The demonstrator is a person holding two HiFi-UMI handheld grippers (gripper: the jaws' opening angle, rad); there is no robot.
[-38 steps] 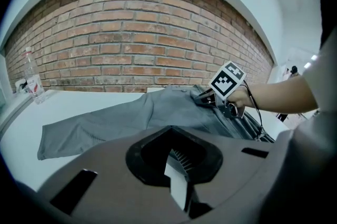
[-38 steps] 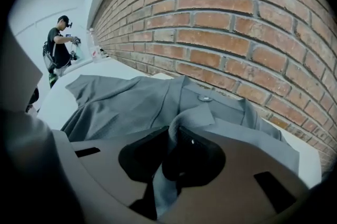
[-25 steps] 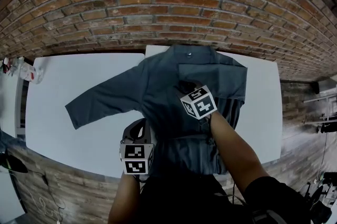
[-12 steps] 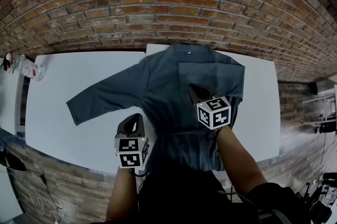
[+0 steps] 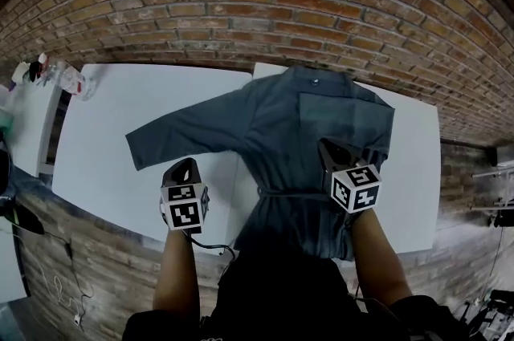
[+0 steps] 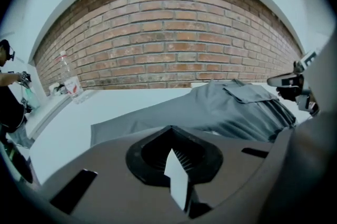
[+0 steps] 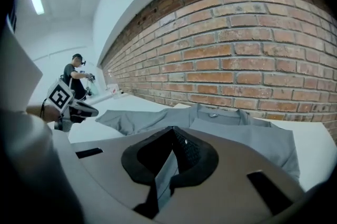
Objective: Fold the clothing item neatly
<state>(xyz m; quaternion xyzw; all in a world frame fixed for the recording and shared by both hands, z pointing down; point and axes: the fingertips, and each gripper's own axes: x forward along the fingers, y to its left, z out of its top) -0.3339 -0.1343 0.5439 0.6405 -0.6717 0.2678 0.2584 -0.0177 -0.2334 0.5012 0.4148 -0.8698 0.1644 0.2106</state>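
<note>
Shirt (image 5: 281, 123) lay flat on bench (image 5: 104, 171) for folding; left gripper (image 5: 186, 166), closed empty, hung near the outstretched sleeve (image 5: 185, 131), probably next; right gripper (image 5: 328, 148) hovered closed.

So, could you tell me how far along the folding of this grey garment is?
Done: one sleeve of the grey long-sleeved cloth garment looks folded in across its front. In hand: nothing; the left gripper and right gripper are shut and empty. Left: the other sleeve lies spread on the white table; the body is unfolded.
</note>
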